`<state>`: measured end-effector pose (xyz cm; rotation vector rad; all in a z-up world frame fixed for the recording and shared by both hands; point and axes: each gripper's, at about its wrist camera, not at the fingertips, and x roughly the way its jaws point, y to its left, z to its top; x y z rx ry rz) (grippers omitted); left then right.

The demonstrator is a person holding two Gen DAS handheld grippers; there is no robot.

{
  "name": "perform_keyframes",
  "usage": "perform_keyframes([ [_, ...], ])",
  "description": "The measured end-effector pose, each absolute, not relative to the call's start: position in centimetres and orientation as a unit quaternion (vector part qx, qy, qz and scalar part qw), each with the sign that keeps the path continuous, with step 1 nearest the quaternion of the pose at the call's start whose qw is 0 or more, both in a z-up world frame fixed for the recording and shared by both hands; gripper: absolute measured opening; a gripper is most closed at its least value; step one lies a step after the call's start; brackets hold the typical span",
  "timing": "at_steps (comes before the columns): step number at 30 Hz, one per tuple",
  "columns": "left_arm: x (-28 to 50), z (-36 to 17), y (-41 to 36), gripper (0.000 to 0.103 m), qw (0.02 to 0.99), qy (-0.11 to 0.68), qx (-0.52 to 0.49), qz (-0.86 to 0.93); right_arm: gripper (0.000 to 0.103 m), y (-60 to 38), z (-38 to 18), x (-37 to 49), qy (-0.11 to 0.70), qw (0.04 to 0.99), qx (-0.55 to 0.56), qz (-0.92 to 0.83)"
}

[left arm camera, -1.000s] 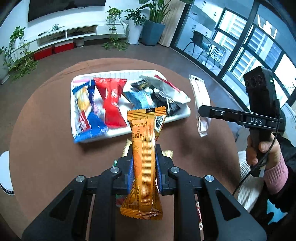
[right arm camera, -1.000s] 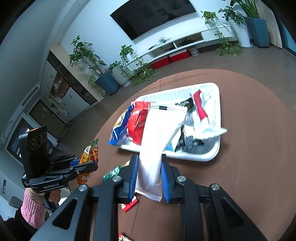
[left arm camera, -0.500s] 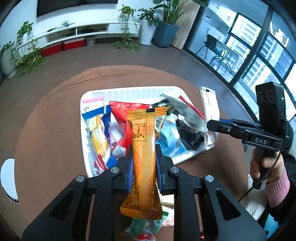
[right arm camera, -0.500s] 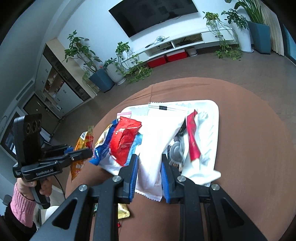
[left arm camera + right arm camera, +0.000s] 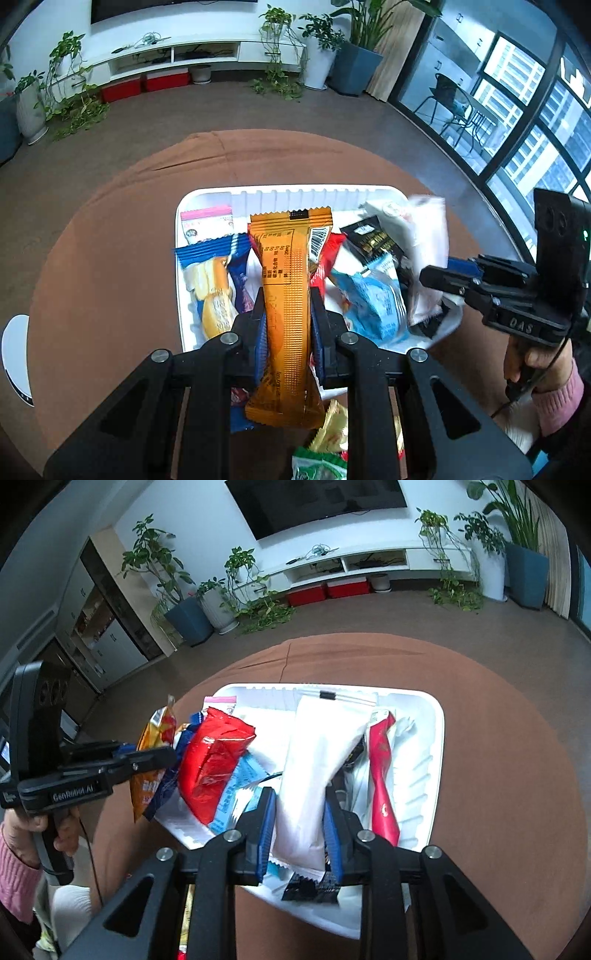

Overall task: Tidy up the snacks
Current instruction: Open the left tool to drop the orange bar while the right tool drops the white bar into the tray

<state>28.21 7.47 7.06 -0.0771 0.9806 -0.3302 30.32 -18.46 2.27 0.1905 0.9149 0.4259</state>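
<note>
A white tray (image 5: 295, 194) of snack packets lies on the round brown table (image 5: 110, 258). My left gripper (image 5: 286, 325) is shut on a long orange packet (image 5: 284, 295), held upright over the tray's near left part. In the right wrist view, my right gripper (image 5: 299, 812) hangs above the tray (image 5: 424, 768) with a white packet (image 5: 317, 760) between its blue pads. Its jaws are opening, and the pads still touch the packet. The left gripper (image 5: 162, 755) and its orange packet (image 5: 155, 734) show at the tray's left edge there.
The tray holds a red packet (image 5: 214, 760), a light blue packet (image 5: 373, 299), a blue and yellow packet (image 5: 210, 288), a black packet (image 5: 373, 240) and a red stick (image 5: 382, 775). Loose snacks (image 5: 325, 443) lie on the table below my left gripper. A white object (image 5: 14, 354) sits at the table's left edge.
Both grippers have moved forward from the near side of the tray to above it, each carrying its packet. The right gripper's pads stand slightly wider apart.
</note>
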Motion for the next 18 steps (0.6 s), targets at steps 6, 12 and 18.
perform_keyframes([
  [6, 28.1, 7.0, 7.3, 0.020, 0.875, 0.461, -0.032, -0.144, 0.032, -19.0, 2.0, 30.2, 0.426, 0.879, 0.088, 0.195],
  [12, 28.1, 7.3, 7.5, 0.026, 0.883, 0.450, -0.020, -0.131, 0.035, -19.7, 2.5, 29.7, 0.414, 0.884, 0.097, 0.194],
  [18, 29.5, 7.8, 8.3, 0.040, 0.889, 0.439, -0.024, -0.125, 0.038, -19.8, 3.3, 28.8, 0.405, 0.886, 0.104, 0.198],
])
